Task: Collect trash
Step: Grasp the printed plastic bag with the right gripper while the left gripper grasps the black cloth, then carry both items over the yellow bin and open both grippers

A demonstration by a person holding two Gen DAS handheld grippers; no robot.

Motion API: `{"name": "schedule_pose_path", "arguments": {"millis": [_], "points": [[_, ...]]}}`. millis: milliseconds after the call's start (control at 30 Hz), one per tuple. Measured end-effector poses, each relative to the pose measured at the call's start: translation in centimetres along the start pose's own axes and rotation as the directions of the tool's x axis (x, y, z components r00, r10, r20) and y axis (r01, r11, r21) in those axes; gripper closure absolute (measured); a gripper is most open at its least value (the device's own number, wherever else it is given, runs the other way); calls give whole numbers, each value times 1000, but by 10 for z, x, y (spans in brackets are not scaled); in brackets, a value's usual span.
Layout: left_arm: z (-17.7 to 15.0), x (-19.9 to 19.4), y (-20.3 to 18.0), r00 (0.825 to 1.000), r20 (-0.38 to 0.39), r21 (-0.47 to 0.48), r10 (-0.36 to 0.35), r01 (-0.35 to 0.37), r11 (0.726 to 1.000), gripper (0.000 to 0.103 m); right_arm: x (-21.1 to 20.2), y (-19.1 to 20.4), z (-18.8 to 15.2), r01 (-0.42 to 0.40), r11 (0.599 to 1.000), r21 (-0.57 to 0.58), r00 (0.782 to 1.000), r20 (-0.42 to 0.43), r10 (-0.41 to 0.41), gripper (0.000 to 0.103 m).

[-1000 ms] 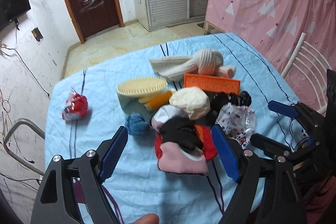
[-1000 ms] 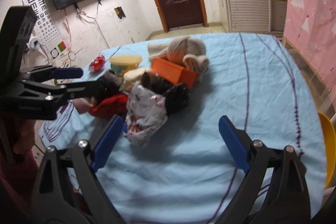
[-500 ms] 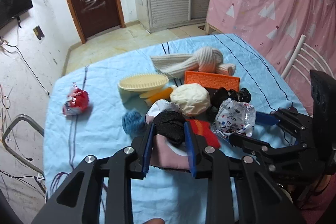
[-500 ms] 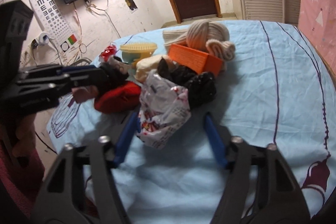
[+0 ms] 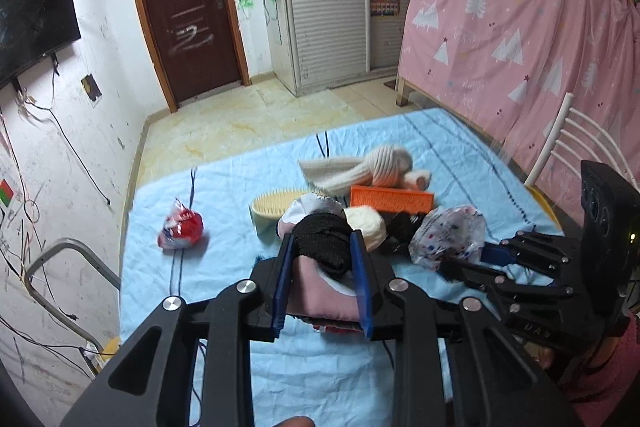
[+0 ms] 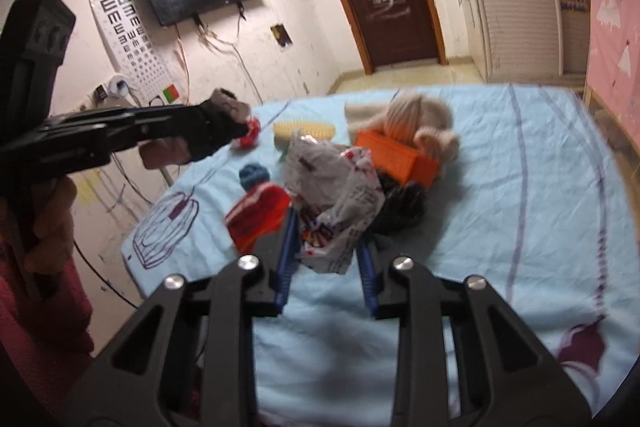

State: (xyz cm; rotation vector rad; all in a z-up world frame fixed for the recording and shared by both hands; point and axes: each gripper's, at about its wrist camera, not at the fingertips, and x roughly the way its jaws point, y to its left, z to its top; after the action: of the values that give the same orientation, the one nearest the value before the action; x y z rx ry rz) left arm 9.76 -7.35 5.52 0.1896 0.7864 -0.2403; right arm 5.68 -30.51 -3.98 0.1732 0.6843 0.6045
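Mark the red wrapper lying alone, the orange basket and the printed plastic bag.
red wrapper (image 5: 181, 229), left wrist view, crumpled middle
orange basket (image 5: 391, 198), left wrist view, near side wall
printed plastic bag (image 6: 335, 195), right wrist view, wrinkled middle

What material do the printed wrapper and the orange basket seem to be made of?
Printed wrapper: thin plastic film, probably; it looks crinkled, glossy and half see-through. Orange basket: rigid plastic, likely; matt with straight ribbed walls, though blurred.

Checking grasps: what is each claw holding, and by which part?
Left claw: pinches the black-and-pink cloth bundle around its middle. Right claw: clamps the crumpled printed plastic wrapper at its near lower end.
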Motion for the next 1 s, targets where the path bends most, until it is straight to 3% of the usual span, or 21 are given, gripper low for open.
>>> {"name": "schedule_pose_path", "arguments": {"millis": [100,433,567,667,800,1000], "points": [[8,-15,2,1000,12,13,15,-15,1000,84,-18,-7,7,28,1000,-10,999,39,-28,76],[30,-70,13,981,60,55,184,-188,981,84,-64,-48,21,107,993,39,983,147,-112,76],[38,-77,7,981,82,52,173,-178,983,84,-78,-61,22,139,989,53,974,174,-146,76],[40,-74,-6,990,93,55,110,-116,992,84,-92,-72,21,191,979,70,959,198,-202,76],[43,-62,-37,994,107,76,-29,21,997,84,-112,-96,15,277,952,126,931,210,-299,76],[53,-34,-89,967,97,120,-237,225,967,84,-137,-125,-2,392,899,195,881,202,-428,76]]}}
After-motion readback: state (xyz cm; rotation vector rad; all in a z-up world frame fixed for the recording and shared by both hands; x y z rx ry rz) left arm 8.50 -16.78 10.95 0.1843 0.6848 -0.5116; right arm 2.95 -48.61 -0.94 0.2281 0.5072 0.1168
